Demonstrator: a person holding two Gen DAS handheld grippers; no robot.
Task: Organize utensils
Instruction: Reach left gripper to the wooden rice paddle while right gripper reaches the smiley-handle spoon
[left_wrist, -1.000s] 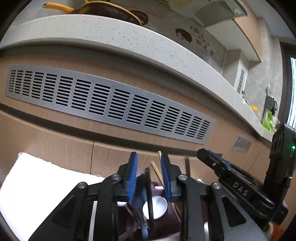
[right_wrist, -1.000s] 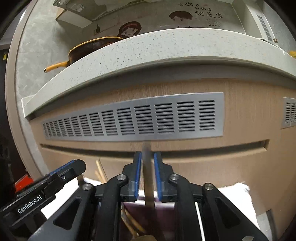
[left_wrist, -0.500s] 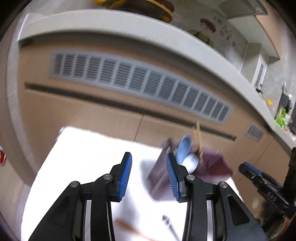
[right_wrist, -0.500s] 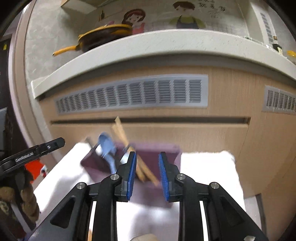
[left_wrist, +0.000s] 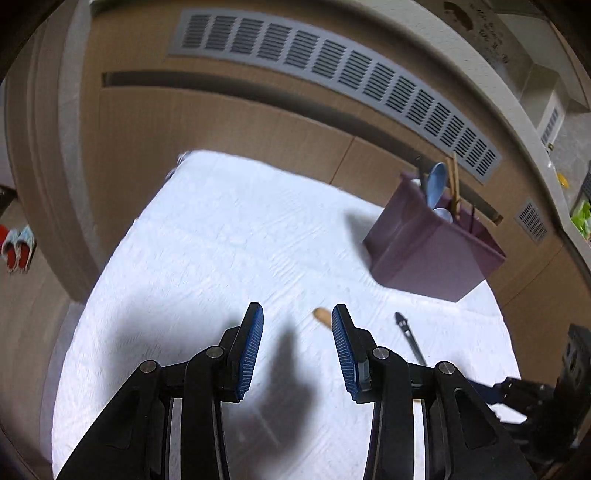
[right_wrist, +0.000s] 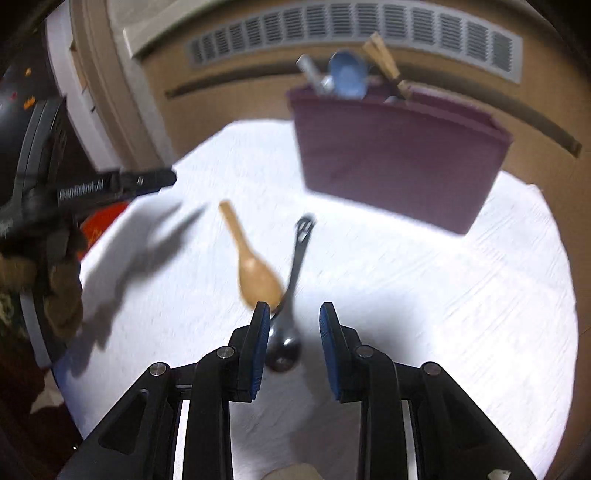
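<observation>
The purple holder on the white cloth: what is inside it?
From the purple holder stick out a blue spoon, wooden chopsticks and a metal handle. Its walls hide their lower parts and anything shorter inside.

White-clothed table (right_wrist: 461, 295), purple holder (right_wrist: 395, 162), wooden spoon (right_wrist: 255, 269), black spoon (right_wrist: 286, 332)

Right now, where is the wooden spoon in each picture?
Left wrist view: only the handle tip of the wooden spoon shows, low in the middle, just beside the right finger of the left tool.
Right wrist view: the whole wooden spoon lies in the middle, left of the dark metal spoon.
Shared landmark: the purple utensil holder stands beyond it in both.
</observation>
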